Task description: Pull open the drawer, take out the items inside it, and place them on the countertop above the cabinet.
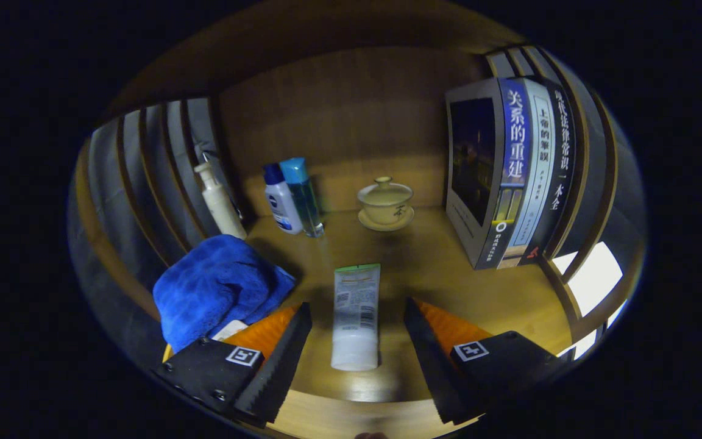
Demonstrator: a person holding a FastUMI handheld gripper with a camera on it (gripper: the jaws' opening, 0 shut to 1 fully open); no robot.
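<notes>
Blue towel (214,286) covering a small white item's (230,330) ten o'clock end, pump bottle's (219,203) base hidden behind towel, gripper (357,353) fingers spread.

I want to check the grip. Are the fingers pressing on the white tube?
No. The gripper is open, and the white tube lies flat on the wooden countertop between the fingers, with a gap on each side.

wooden countertop (430,268) | holds: tube (356,314), blue towel (214,286), bottles (293,198), lidded cup (386,203), books (512,177)

Tube (356,317) flat btwn spread tool (357,347) fingers, untouched.
</notes>
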